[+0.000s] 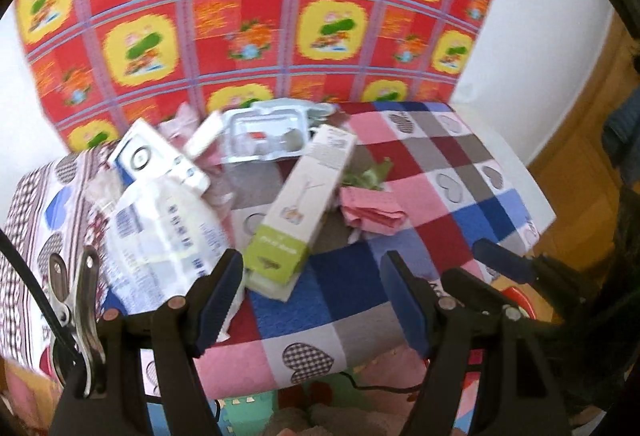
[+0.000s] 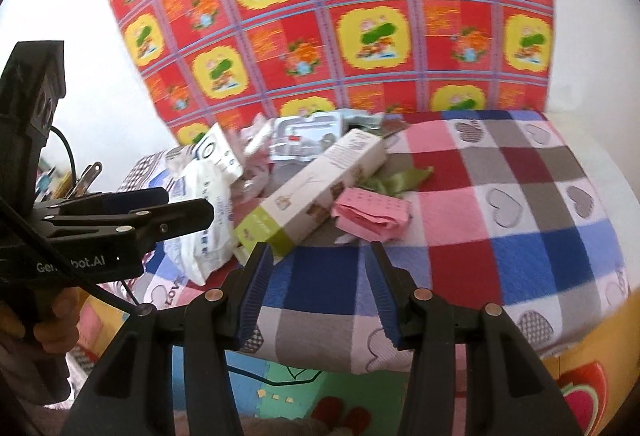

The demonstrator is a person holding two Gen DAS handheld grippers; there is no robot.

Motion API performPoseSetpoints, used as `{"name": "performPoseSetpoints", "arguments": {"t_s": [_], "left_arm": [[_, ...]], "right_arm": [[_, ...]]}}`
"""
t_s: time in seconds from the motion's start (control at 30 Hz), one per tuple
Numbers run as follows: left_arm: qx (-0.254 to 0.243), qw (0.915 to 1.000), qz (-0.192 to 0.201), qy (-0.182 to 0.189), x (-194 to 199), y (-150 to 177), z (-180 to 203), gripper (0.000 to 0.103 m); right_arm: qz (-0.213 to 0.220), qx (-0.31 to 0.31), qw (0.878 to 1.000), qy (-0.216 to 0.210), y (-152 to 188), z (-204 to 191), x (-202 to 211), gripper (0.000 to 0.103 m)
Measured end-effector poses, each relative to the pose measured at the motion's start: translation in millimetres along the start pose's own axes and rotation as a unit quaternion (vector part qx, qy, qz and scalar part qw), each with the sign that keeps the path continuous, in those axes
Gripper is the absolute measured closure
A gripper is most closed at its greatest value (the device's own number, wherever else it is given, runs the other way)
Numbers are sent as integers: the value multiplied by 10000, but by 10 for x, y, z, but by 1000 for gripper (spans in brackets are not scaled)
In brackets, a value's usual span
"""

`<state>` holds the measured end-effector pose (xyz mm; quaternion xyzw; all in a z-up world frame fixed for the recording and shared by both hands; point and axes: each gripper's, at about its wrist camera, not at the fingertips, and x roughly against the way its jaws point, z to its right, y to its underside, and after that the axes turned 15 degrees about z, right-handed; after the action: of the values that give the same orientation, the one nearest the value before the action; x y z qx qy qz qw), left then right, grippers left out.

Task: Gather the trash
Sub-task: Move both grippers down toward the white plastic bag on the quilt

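A heap of trash lies on the checked, heart-patterned cloth (image 1: 460, 204) (image 2: 500, 236). In it are a long white and green box (image 1: 304, 196) (image 2: 316, 192), a white plastic bag (image 1: 160, 236) (image 2: 208, 212), folded pink paper (image 1: 372, 212) (image 2: 372, 216), a green scrap (image 1: 368, 176) (image 2: 396, 180), a clear blister tray (image 1: 268, 136) (image 2: 308, 140) and a white and blue box (image 1: 156, 164) (image 2: 218, 152). My left gripper (image 1: 314, 276) (image 2: 188, 204) hangs open just short of the long box's green end. My right gripper (image 2: 320, 276) (image 1: 468, 262) is open over the cloth's near edge, holding nothing.
A red and yellow patterned cloth (image 1: 280, 16) (image 2: 340, 16) stands upright behind the heap. A metal clip (image 1: 80, 300) is at the left gripper's side. Coloured foam mats (image 2: 304, 388) cover the floor below the near edge. A hand (image 2: 56, 320) holds the left gripper's handle.
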<state>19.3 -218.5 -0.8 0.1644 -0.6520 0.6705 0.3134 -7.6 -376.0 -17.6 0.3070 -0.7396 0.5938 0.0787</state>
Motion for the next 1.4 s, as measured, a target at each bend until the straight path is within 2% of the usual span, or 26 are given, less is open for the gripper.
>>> {"name": "performPoseSetpoints", "arguments": {"t_s": [0.37, 0.6, 1.07, 1.4], "left_arm": [[509, 9967, -9, -636, 63, 180, -416, 28], [678, 9942, -61, -831, 54, 232, -740, 28], [793, 9933, -246, -804, -110, 309, -1531, 28], [825, 9937, -525, -545, -429, 425, -1927, 28]], "right_arm": [[-440, 316, 9972, -516, 34, -195, -285, 54], [-549, 395, 9955, -669, 35, -401, -453, 54], [-909, 355, 9923, -768, 103, -954, -958, 54], [-1135, 421, 9915, -482, 100, -1102, -1480, 53]]}}
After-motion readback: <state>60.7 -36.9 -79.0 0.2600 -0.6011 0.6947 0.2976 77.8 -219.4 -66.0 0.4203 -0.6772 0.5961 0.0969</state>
